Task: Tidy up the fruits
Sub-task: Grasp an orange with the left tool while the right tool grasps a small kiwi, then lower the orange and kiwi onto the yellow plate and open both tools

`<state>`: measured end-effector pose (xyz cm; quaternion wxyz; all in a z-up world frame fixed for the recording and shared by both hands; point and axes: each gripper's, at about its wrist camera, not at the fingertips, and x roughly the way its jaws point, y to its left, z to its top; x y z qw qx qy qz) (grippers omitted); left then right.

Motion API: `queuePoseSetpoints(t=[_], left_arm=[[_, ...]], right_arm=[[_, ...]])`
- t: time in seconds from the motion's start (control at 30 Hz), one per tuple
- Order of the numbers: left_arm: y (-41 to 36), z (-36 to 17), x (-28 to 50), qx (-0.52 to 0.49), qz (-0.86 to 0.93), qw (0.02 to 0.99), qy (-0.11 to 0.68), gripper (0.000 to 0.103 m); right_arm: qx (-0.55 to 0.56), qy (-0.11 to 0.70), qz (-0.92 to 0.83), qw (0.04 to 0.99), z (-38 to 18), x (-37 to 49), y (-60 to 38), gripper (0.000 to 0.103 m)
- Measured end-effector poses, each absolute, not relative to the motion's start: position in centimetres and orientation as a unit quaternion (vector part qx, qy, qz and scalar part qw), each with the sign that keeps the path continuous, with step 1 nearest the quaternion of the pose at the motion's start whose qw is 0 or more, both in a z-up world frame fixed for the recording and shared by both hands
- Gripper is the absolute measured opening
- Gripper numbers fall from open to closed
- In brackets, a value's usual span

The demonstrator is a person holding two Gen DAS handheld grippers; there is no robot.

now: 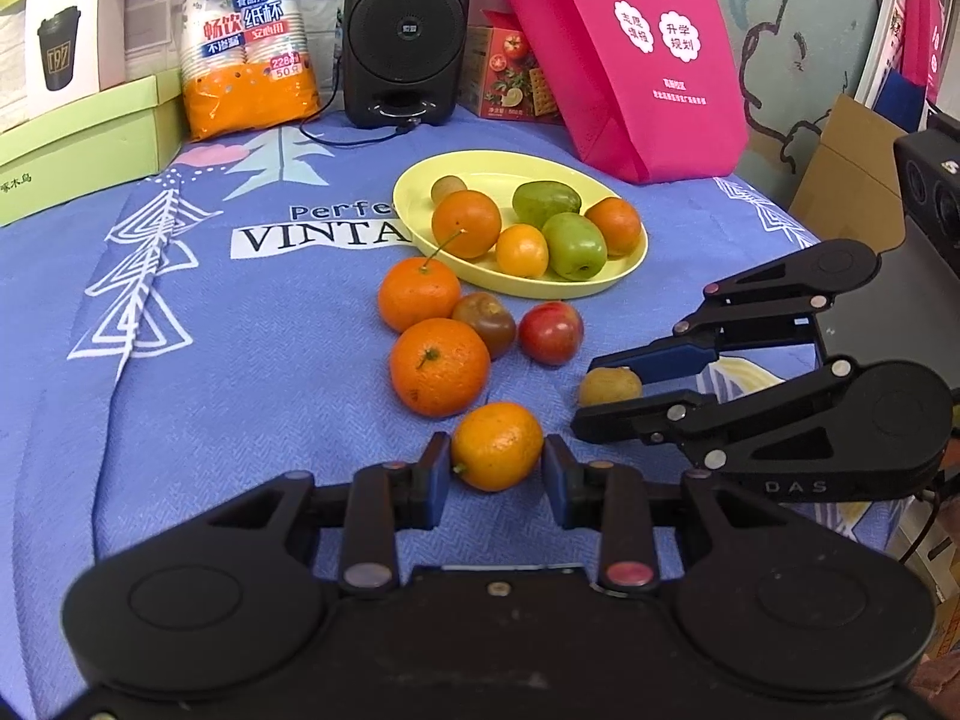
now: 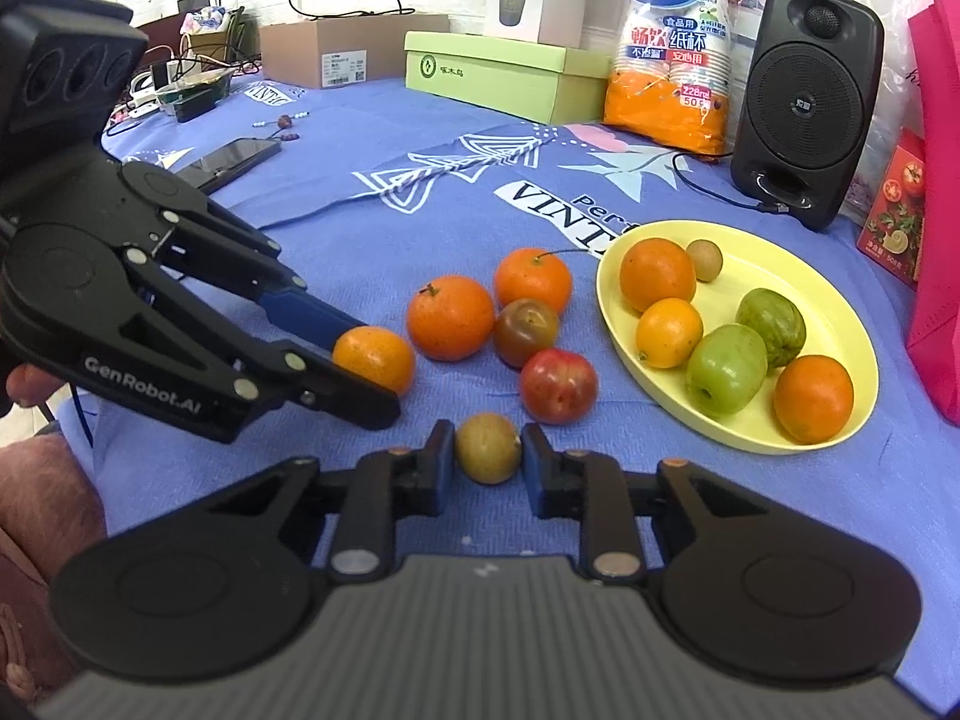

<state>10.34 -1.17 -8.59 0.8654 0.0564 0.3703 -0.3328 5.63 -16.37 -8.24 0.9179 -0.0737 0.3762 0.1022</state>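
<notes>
Left gripper stands part-open astride a small orange lying on the blue tablecloth, pads just beside its flanks, contact not confirmed. Right gripper likewise brackets a small brownish fruit, grasp not established. The yellow plate lies beyond and to the right of both, nearer the right gripper; four loose fruits lie between.

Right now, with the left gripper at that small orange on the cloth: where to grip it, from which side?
Grip the small orange across its widest middle, coming in low and level from the near edge, as the left gripper already does. It is round, so off-centre pads would slip. The fingers straddle it, and its flanks are free of other fruit.
</notes>
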Motion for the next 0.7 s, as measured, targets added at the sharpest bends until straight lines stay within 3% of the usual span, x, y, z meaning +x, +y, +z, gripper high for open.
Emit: queuePoseSetpoints(t=[0.4, 0.7], left_arm=[[-1.8, -5.6, 9.9, 0.063, -0.349, 0.874, 0.333, 0.032], [-4.2, -3.1, 14.3, 0.072, -0.353, 0.881, 0.307, 0.032]], right_arm=[[-0.070, 0.358, 0.081, 0.927, -6.5, 4.2, -17.6, 0.023], [-0.076, 0.329, 0.051, 0.940, -4.6, 5.7, -19.7, 0.023]])
